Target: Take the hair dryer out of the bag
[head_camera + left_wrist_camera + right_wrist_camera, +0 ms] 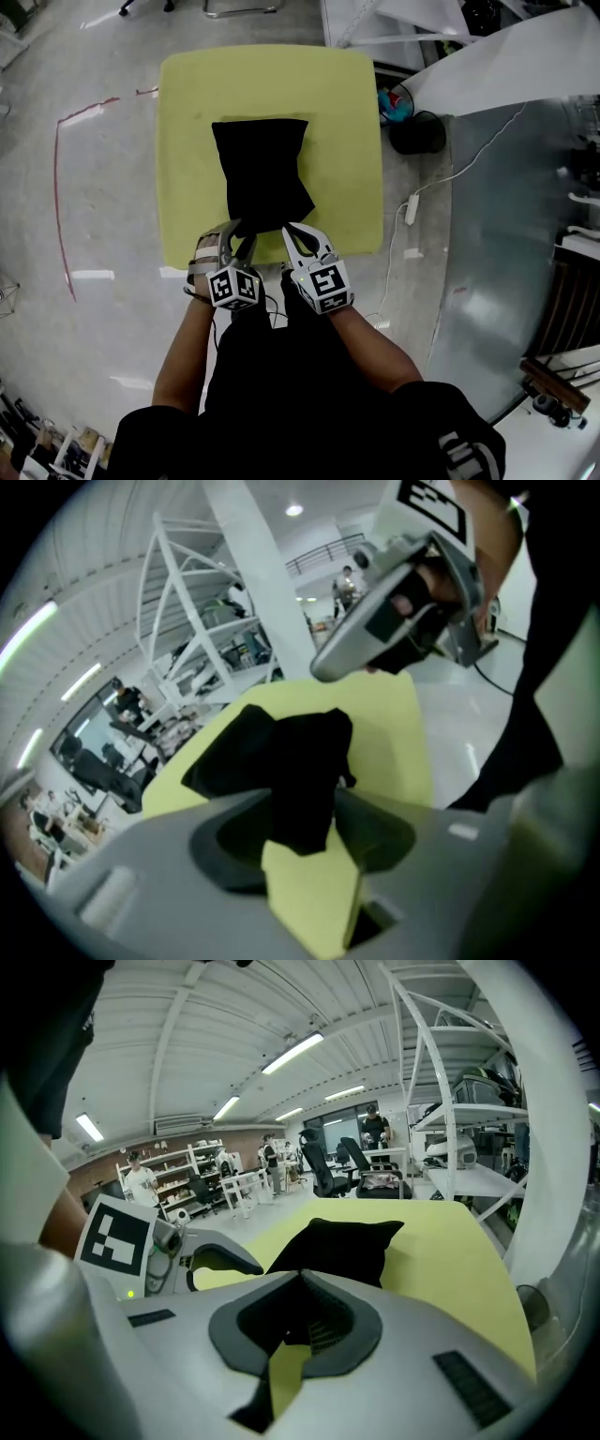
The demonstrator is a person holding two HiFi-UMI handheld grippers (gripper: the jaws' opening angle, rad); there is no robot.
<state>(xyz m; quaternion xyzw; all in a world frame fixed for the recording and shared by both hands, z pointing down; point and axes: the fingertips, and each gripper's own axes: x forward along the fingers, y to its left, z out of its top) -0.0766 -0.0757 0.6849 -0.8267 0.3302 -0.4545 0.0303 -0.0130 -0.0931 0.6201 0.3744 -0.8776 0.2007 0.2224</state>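
While left gripper [242, 230] stands spread astride near end of bag [262, 169], right gripper [289, 228] clenched empty, best pinch cloth squarely.

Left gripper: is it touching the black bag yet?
Cannot tell. In the left gripper view, the left gripper has its jaws apart with a corner of the black bag between them, but no view plainly shows contact or a gap.
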